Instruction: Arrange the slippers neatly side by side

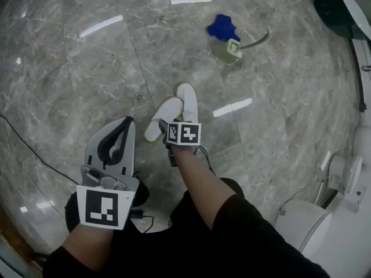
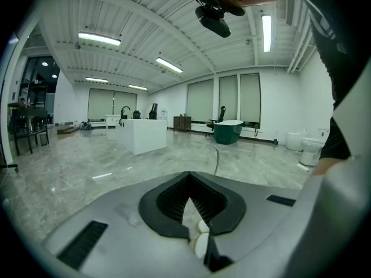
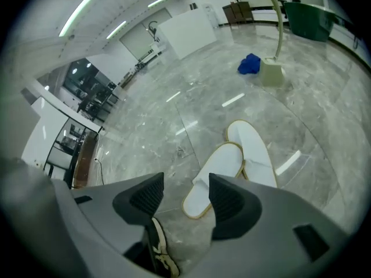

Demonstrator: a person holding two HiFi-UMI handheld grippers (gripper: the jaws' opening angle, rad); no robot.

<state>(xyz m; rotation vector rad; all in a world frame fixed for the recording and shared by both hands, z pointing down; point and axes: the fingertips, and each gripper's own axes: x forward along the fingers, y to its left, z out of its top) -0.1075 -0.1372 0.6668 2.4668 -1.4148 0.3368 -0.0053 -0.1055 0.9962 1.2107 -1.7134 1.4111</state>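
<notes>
1. Hovering low over the marble floor (image 1: 116,57), the right gripper (image 3: 184,196) is pointing at the pair with its jaws spread apart and nothing between them. It is probably lining up to nudge or take hold of a slipper.
2. The left white slipper (image 1: 163,118) is lying slanted. Its far end is touching, perhaps slightly overlapping, the side of the right white slipper (image 1: 188,102), while the near ends are splaying apart in a V. The pair is not yet lying parallel.
3. The left gripper (image 1: 127,122) is being held off to the left of the slippers, its jaws clenched together on nothing. It is likely just waiting out of the way.
4. The slanted slipper's near end is sitting just ahead of the right gripper's right-hand jaw, so it is probably the one needing to swing in toward its mate.
5. The person's shoe (image 3: 157,251) is showing just below the right gripper's jaws and could be crowding any sweep toward the body.
6. A blue cloth (image 1: 221,26) and a pale block with a hose (image 1: 232,48) are lying well beyond the slippers.
7. A black cable (image 1: 26,146) is trailing across the floor far left, and a dark green bathtub (image 1: 336,10) and a white toilet (image 1: 301,219) are standing at the right edge. None of these is blocking the pair.
</notes>
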